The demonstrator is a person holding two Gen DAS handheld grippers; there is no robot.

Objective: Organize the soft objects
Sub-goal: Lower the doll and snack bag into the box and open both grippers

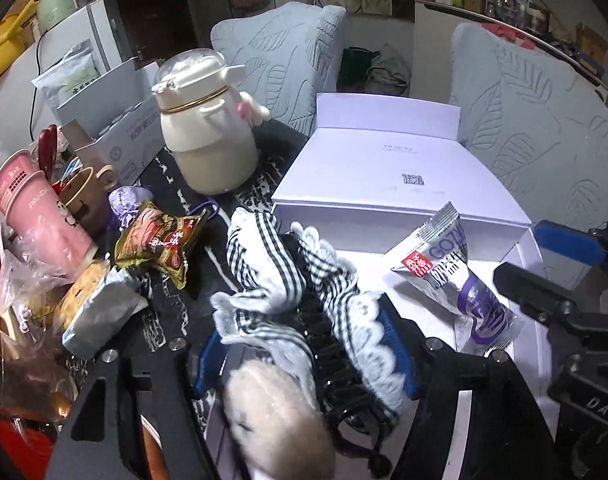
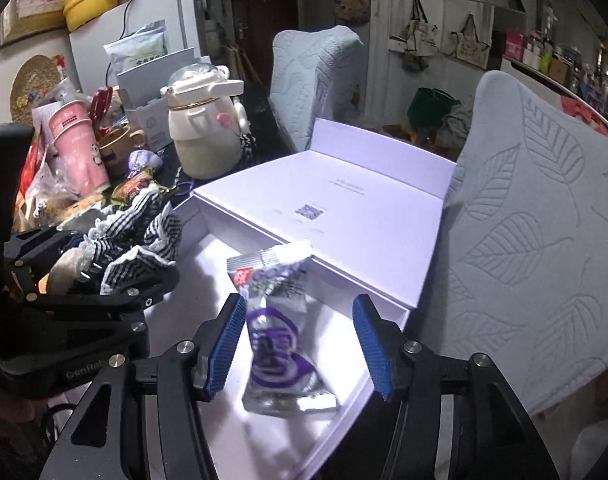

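My left gripper point(image 1: 304, 344) is shut on a black-and-white gingham hair clip with lace trim point(image 1: 304, 280) and a beige fuzzy piece point(image 1: 276, 424), held at the left edge of the open white box point(image 1: 384, 196). It also shows in the right wrist view point(image 2: 136, 248). My right gripper point(image 2: 300, 344) is open, its blue pads either side of a silver and purple snack packet point(image 2: 276, 344) that lies in the box tray point(image 2: 344, 384). The packet also shows in the left wrist view point(image 1: 456, 276).
A cream kettle-shaped bottle point(image 1: 208, 136), pink cups point(image 1: 36, 216), a brown snack packet point(image 1: 160, 240) and a lavender pouch point(image 1: 126, 204) crowd the dark table at left. Quilted pale-blue chair backs point(image 2: 544, 240) stand behind and right of the box.
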